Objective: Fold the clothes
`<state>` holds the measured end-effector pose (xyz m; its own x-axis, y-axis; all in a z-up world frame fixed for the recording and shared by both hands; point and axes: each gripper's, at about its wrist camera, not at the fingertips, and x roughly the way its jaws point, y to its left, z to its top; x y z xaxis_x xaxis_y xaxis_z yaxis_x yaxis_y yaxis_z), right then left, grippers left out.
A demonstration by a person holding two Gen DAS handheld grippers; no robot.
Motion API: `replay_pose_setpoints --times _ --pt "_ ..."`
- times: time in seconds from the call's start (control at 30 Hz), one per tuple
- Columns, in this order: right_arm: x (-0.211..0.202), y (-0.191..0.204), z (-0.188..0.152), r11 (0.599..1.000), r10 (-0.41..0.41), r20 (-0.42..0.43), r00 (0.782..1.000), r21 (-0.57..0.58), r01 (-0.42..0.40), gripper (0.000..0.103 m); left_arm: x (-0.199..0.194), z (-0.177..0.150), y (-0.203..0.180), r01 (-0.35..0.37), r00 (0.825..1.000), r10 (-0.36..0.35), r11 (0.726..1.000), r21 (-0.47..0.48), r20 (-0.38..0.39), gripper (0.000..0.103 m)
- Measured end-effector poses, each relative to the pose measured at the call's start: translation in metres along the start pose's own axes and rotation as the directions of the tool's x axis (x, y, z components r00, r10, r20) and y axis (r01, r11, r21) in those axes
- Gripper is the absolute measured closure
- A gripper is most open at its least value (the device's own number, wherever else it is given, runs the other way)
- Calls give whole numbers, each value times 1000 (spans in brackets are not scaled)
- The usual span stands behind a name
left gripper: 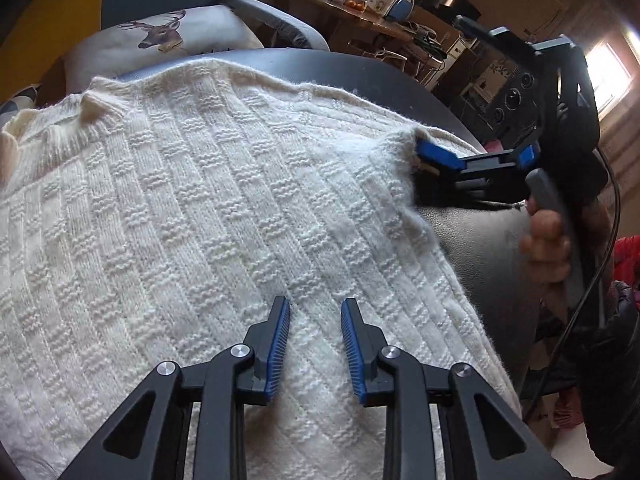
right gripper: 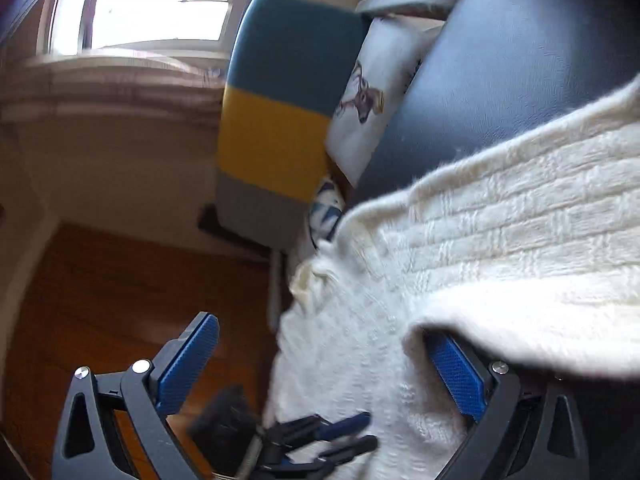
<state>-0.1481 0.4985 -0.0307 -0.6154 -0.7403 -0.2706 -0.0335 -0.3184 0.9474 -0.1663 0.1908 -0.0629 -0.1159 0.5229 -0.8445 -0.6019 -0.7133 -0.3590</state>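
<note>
A cream knitted sweater (left gripper: 200, 208) lies spread over a dark leather seat (left gripper: 320, 64). My left gripper (left gripper: 315, 302) hovers low over its near part, jaws partly apart, nothing between the pads. My right gripper (left gripper: 476, 148) is at the sweater's right edge, held by a person's hand (left gripper: 544, 248). In the right wrist view the right gripper (right gripper: 320, 364) stands wide open. A fold of the sweater (right gripper: 520, 280) drapes over one of its fingers (right gripper: 456, 372), not pinched. The left gripper (right gripper: 332, 436) shows at the bottom of that view.
A deer-print pillow (left gripper: 160, 32) leans behind the seat, beside a teal, yellow and grey chair back (right gripper: 280, 100). A cluttered wooden table (left gripper: 360, 12) stands farther back. Wooden floor (right gripper: 100, 280) lies off the seat's edge, below a bright window (right gripper: 152, 0).
</note>
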Motion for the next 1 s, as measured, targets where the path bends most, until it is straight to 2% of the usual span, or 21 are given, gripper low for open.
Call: replay_pose_setpoints --times 0.07,0.17,0.23,0.27,0.3,0.33,0.37,0.4,0.47,0.53,0.57,0.6,0.8,0.93,1.0 --pt "-7 2 -3 996 -82 -35 996 -25 81 0 -3 6 0 23 1000 -23 1000 -17 7 77" --pt "-24 12 -13 973 -209 -107 972 -119 196 0 -9 19 -8 110 993 -109 994 -21 54 77" --pt "-41 23 -11 927 -328 -63 943 -214 308 0 -10 29 -19 149 986 -149 989 1 74 76" --pt "-49 28 -9 895 -387 -34 921 -255 366 0 -6 34 -25 155 985 -156 988 12 73 76" --pt "-57 28 -3 853 -457 7 890 -280 440 0 -2 39 -31 165 984 -166 986 22 69 76" --pt "-63 29 4 803 -526 49 849 -300 515 0 2 44 -37 174 982 -176 984 33 65 76" --pt "-63 25 10 727 -616 89 782 -316 609 0 9 48 -43 180 982 -183 983 47 54 76" --pt "-59 19 18 622 -716 127 686 -329 710 0 16 51 -50 185 981 -188 981 60 40 76" --pt "-52 2 29 470 -829 148 539 -338 815 0 32 50 -58 191 982 -190 979 74 -15 76" --pt "-48 -18 36 373 -886 148 440 -336 865 0 56 43 -62 211 974 -204 975 68 -97 76" --pt "-45 -21 37 325 -896 182 406 -356 876 0 62 39 -63 226 970 -219 971 72 -103 76" --pt "-44 -22 39 295 -895 217 391 -370 881 0 63 36 -64 239 969 -231 968 82 -92 76" --pt "-47 -24 54 286 -882 279 381 -325 901 0 66 31 -62 266 962 -260 962 65 -85 81" --pt "-46 -23 55 295 -878 277 389 -325 898 0 53 39 -56 254 967 -252 966 50 -46 79" --pt "-36 -15 52 316 -871 276 408 -321 893 0 40 50 -43 233 972 -233 972 44 6 78"
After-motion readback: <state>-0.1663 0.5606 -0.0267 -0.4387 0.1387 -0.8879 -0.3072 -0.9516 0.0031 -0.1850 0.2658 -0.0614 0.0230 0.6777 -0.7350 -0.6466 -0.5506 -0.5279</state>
